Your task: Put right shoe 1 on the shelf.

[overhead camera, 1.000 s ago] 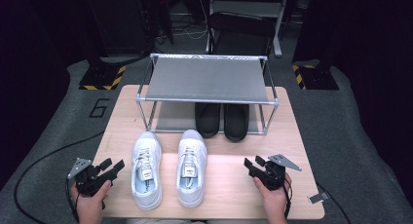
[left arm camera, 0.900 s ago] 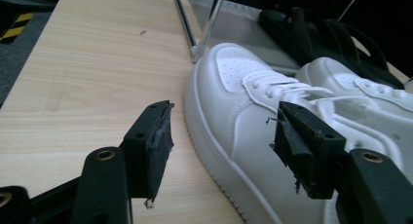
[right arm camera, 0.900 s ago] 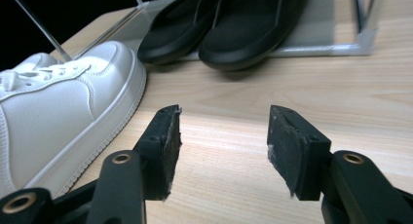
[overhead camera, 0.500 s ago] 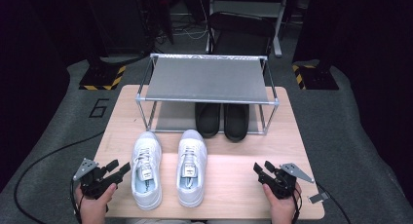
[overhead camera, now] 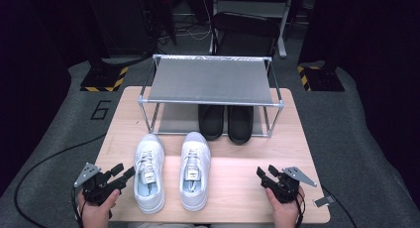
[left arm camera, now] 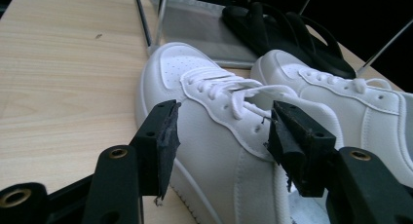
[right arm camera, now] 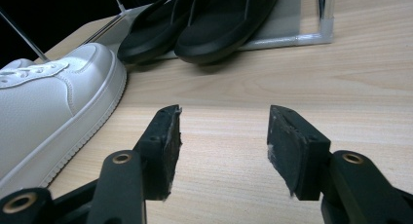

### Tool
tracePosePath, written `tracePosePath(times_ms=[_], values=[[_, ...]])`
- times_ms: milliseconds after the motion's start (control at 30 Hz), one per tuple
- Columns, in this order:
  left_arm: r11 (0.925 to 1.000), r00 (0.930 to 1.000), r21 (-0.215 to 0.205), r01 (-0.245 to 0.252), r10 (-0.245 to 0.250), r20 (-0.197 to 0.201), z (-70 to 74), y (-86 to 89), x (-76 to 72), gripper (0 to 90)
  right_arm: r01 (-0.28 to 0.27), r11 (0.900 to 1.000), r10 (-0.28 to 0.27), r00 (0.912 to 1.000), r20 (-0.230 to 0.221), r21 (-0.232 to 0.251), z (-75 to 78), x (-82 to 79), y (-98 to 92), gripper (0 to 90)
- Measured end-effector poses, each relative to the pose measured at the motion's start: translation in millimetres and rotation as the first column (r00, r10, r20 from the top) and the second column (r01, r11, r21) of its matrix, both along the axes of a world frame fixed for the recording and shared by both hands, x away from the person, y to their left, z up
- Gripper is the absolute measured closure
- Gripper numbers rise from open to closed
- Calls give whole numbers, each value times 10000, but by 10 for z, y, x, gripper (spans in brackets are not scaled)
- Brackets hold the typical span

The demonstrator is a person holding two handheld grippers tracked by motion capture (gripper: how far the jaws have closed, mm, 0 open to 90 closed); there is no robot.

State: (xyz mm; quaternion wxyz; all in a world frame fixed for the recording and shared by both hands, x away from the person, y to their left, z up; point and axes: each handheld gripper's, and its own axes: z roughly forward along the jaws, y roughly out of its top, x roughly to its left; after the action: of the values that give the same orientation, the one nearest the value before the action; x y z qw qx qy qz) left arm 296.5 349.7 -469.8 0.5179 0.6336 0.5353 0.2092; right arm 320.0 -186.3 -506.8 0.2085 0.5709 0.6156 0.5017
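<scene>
The left claw (overhead camera: 125,172) has just been closing, yet stays released, a white shoe (overhead camera: 149,177) just ahead. The right claw (overhead camera: 262,172) is released over bare tabletop (overhead camera: 233,188).

left gripper (overhead camera: 123,174) closing, empty; right gripper (overhead camera: 265,174) agape

Pair of white lace-up sneakers (overhead camera: 171,176) upright, side by side, toes toward rack

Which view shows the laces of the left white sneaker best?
The left gripper view: the left white sneaker sits close, laces sharp. The high view shows the whole shoe from above, laces small. The right gripper view gives a white sneaker's side, hard to tell which.
</scene>
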Motion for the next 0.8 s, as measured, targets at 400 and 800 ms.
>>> tracePosePath(times_ms=[400, 800], values=[[9986, 9987, -137, 513, -513, 26, 74, -96, -8, 449, 20, 10000, -19, 9999, -120, 90, -36, 14, 7, 451], [9967, 9948, 798, 128, -46, -1021, -136, -270, 55, 528, -203, 9997, 206, 9996, -198, 145, -48, 1, 23, 489]])
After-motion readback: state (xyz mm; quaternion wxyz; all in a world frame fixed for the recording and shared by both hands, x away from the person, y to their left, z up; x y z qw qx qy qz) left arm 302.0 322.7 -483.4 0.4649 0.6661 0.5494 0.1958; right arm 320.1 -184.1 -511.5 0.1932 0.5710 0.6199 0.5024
